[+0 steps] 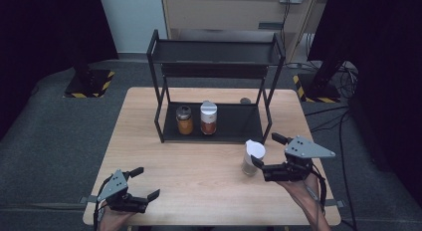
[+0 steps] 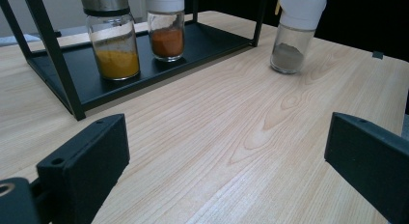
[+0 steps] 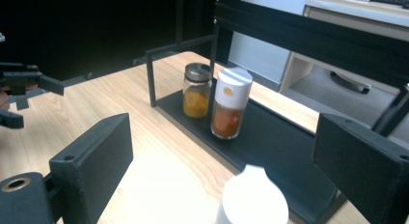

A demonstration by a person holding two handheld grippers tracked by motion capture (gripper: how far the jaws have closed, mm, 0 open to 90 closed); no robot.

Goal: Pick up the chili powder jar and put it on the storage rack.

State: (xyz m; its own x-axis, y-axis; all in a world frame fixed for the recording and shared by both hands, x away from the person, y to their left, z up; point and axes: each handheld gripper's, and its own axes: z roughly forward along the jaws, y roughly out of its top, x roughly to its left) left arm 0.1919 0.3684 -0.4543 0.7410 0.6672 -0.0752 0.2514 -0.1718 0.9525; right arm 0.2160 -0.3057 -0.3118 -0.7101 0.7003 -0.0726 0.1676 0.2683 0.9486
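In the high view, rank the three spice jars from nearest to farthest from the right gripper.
From the right gripper:
1. White-capped jar, on the table, between its open jaws.
2. Red-spice jar, on the rack's lower shelf.
3. Yellow-spice jar, beside it, farther left.

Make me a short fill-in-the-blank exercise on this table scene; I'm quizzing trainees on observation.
1. The jar with yellow powder and the jar with orange powder stand on the rack's ____ shelf.
2. The white-capped jar of grey powder stands on the ____, outside the rack.
3. The right claw, next to that jar, is ____.
4. The jar with yellow powder has a ____ lid.

Missing words: bottom; table; open; metal
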